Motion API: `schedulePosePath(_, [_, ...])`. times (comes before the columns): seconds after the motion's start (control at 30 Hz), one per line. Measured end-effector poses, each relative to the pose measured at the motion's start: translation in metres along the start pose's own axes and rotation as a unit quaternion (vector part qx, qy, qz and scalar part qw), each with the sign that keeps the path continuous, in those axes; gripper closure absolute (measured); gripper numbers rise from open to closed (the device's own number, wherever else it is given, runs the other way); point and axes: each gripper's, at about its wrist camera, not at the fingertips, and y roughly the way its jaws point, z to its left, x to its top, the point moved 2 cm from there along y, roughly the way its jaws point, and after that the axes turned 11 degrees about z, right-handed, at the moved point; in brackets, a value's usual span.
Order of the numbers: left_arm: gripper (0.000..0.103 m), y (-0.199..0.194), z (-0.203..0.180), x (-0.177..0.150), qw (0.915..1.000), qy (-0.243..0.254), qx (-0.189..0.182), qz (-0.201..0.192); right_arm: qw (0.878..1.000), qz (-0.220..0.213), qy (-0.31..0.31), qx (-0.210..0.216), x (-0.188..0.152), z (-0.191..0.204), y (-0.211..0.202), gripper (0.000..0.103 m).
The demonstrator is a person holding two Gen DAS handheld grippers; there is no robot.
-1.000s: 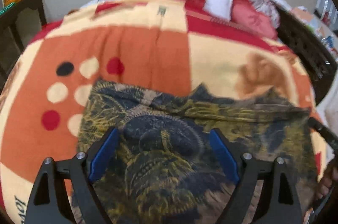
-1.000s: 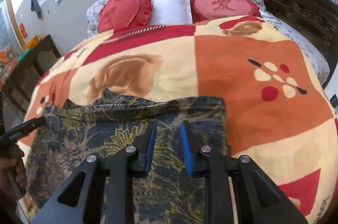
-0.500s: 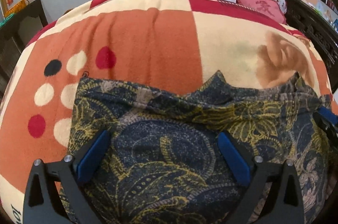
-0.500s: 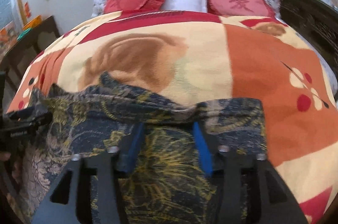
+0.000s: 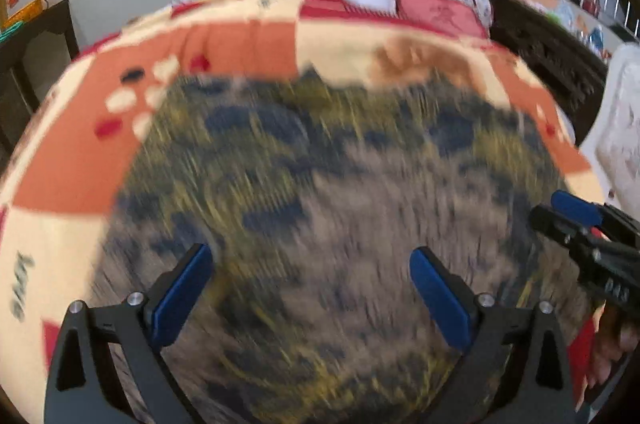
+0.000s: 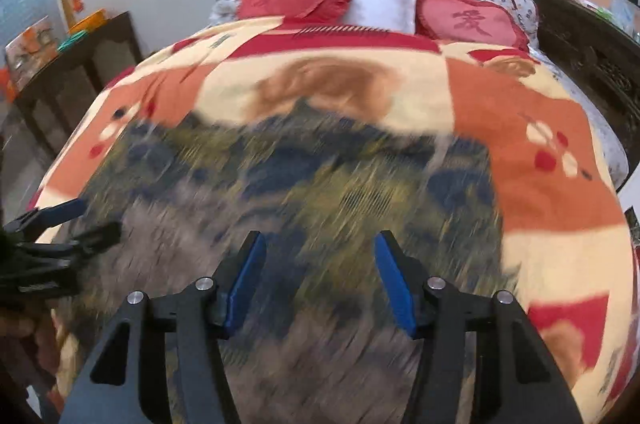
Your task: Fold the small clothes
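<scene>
Garment lies flatter; right jaws now parted.

Soft, even indoor light filled both views; heavy motion blur smeared the dark blue-and-yellow patterned garment mid-frame, and fisheye distortion bent the edges.

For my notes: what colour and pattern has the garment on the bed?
The garment is dark blue with yellow-olive ornament, blurred now; right wrist view shows it best.

Right tool has opened, apparently releasing garment.
</scene>
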Motion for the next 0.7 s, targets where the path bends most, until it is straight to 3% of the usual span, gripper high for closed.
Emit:
schedulePosePath(0.1, [0.0, 0.01, -0.007, -0.012, 0.9997, 0.004, 0.025, -0.004, 1.0, 0.024, 0.003, -0.008, -0.025, 0.004, 0.022, 0.042])
schedulePosePath(0.13, [0.0, 0.012, -0.008, -0.011, 0.9997, 0.004, 0.025, -0.003, 1.0, 0.006, 0.0, -0.006, -0.029, 0.003, 0.022, 0.041])
schedulePosePath(0.33, [0.0, 0.011, -0.002, -0.013, 1.0, 0.004, 0.006, -0.003, 1.0, -0.003, -0.011, -0.026, -0.031, 0.011, 0.025, 0.033])
schedulePosePath(0.53, [0.001, -0.031, 0.002, -0.036, 0.9987, -0.039, 0.033, -0.003, 1.0, -0.009, -0.007, -0.019, -0.031, 0.007, 0.025, 0.033])
schedulePosePath(0.7, [0.001, -0.058, 0.001, -0.058, 0.9974, -0.042, 0.055, -0.02, 1.0, -0.01, -0.009, -0.023, -0.032, 0.007, 0.024, 0.032])
